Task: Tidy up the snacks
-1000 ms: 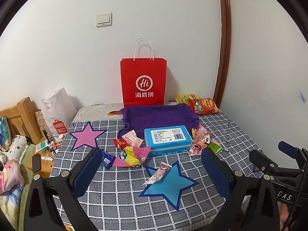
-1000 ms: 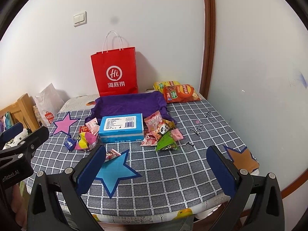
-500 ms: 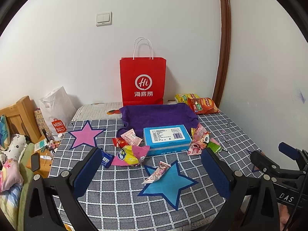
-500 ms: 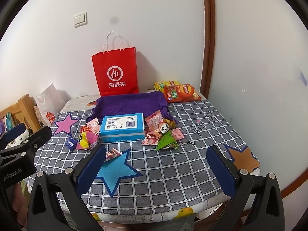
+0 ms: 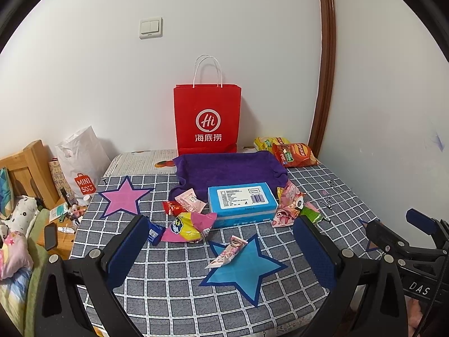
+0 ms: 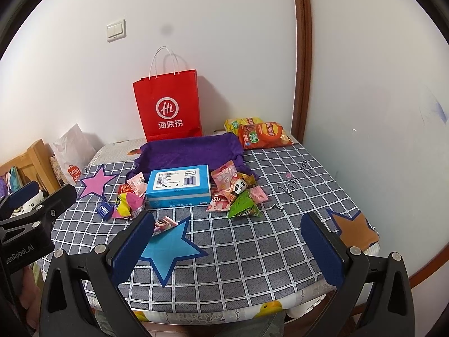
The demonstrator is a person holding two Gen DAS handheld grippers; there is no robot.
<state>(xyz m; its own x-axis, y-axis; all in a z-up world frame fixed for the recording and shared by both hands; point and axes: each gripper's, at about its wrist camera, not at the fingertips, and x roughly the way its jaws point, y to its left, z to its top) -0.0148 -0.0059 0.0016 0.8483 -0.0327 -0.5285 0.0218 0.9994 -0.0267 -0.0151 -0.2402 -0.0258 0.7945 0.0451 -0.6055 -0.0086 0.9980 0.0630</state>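
A blue box (image 5: 241,200) (image 6: 179,185) lies mid-table in front of a purple cloth (image 5: 228,168) (image 6: 190,151). Small snack packets surround it: a pink-yellow one (image 5: 188,226) (image 6: 127,205), a pink wrapper (image 5: 228,251) (image 6: 164,221) on the blue star, pink panda packets (image 5: 289,205) (image 6: 230,182) and a green packet (image 6: 242,205). Two chip bags (image 5: 294,154) (image 6: 263,134) lie at the back right. My left gripper (image 5: 221,241) and right gripper (image 6: 228,238) both hover open above the table's near edge, holding nothing.
A red paper bag (image 5: 207,118) (image 6: 169,105) stands against the wall behind the cloth. The checked tablecloth (image 5: 174,280) carries pink, blue and orange star (image 6: 355,227) patches. A white shopping bag (image 5: 81,163) and wooden bed frame sit to the left.
Both grippers have drifted slightly; the scene sits marginally lower in the left wrist view. No object has moved.
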